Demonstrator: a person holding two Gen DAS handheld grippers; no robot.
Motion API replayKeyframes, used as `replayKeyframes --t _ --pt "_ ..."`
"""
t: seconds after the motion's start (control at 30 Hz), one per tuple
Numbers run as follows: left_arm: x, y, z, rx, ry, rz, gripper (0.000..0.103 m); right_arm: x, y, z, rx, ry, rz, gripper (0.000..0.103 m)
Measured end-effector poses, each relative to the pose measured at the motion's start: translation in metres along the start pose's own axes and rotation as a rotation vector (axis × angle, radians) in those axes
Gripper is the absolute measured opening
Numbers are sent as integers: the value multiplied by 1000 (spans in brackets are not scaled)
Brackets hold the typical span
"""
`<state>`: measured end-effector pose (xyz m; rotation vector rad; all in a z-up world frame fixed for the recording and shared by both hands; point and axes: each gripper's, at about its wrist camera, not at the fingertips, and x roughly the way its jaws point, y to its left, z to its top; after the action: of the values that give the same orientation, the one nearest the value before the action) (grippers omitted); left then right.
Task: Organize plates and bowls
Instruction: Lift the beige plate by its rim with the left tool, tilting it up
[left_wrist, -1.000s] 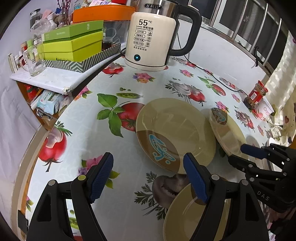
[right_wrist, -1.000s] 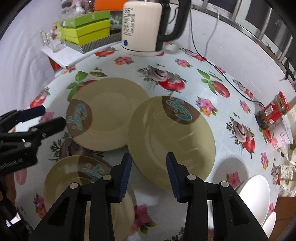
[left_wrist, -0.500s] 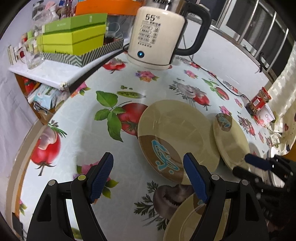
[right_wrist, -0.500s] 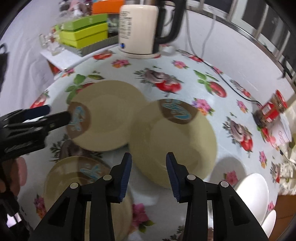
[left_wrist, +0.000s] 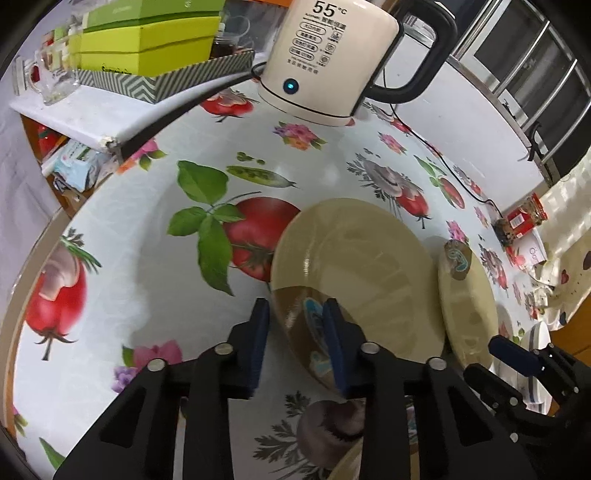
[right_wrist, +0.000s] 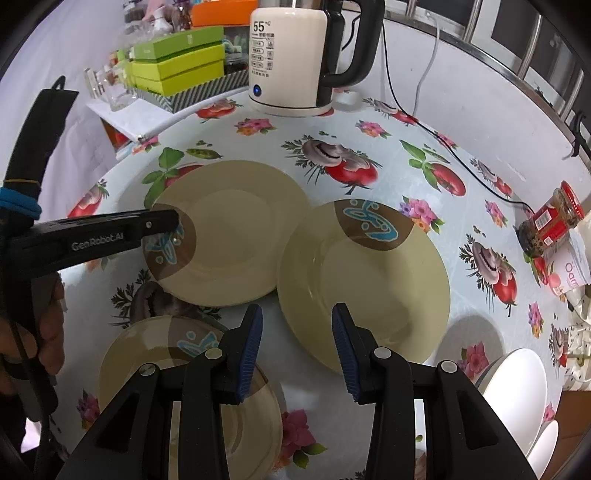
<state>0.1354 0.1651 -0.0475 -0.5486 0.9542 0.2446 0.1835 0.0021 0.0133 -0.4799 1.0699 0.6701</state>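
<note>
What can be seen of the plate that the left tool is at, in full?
The plate is round, glossy, pale yellow and looks ceramic, with a brown segment at one edge bearing a blue motif. It lies flat on the flowered tablecloth, beside two matching plates. The left tool has just been closing and straddles the brown rim, one pad outside, one over the motif; a firm pinch cannot be confirmed.

Three tan plates (right_wrist: 229, 236), white bowls (right_wrist: 517, 380) stacked, count unclear, one kettle (right_wrist: 288, 55), one jar (right_wrist: 550, 221), two grippers (right_wrist: 297, 345).
</note>
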Motion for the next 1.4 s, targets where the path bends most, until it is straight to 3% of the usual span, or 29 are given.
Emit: replayKeyframes --t 0.13,0.4,0.77,0.93,1.4 --pt "0 2 0 -11 -5 -10 26 -1 0 0 1 -5 3 39" --pt "-7 16 1 -26 -31 41 26 -9 -2 6 7 -34 14 39" --pt "-16 39 1 -42 -43 63 26 7 4 44 19 -32 176 39" --pt "-19 43 -2 -34 -44 58 26 34 2 58 70 24 242 39" --pt "-20 44 -3 -34 -46 42 26 66 10 62 86 84 282 39"
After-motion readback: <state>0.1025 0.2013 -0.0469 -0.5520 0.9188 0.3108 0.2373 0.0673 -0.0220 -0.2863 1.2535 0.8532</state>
